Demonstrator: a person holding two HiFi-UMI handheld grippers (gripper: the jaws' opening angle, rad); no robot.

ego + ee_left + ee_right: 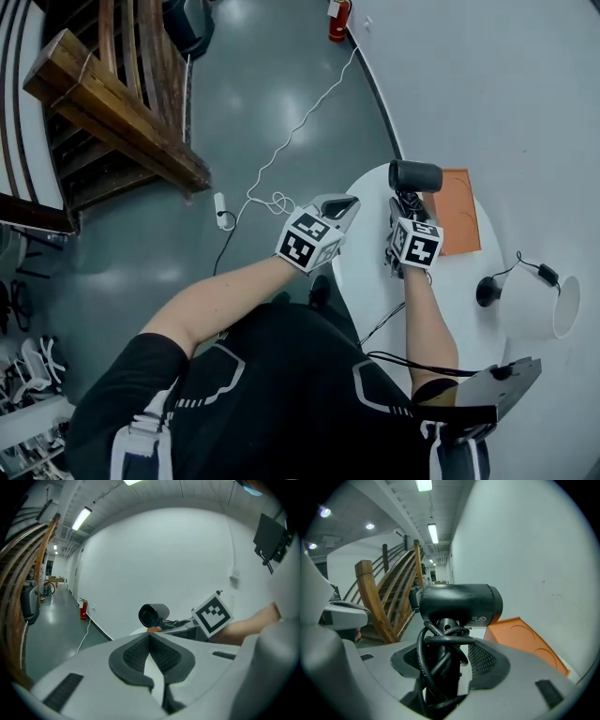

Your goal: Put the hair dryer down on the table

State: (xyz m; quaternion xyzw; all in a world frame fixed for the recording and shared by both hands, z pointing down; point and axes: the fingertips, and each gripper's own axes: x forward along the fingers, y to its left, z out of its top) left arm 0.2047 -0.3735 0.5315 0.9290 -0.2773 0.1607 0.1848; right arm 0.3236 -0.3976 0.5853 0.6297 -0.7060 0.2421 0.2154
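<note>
A black hair dryer [414, 175] [459, 603] stands upright over the round white table [469, 281], its barrel level. My right gripper [405, 202] [443, 648] is shut on its handle, and the black cord is wound around that handle between the pads. The dryer's open barrel end [152, 614] also shows in the left gripper view, above the table's edge. To the left of the dryer my left gripper [339, 206] [150, 639] hovers at the table's near edge, its pads touching with nothing between them.
An orange board [457, 223] lies on the table just right of the dryer. A small black device [487, 292] with a cable and plug [547, 275] sits farther right. A white extension cord [221, 208] runs across the floor; a wooden staircase [112, 103] rises at the left.
</note>
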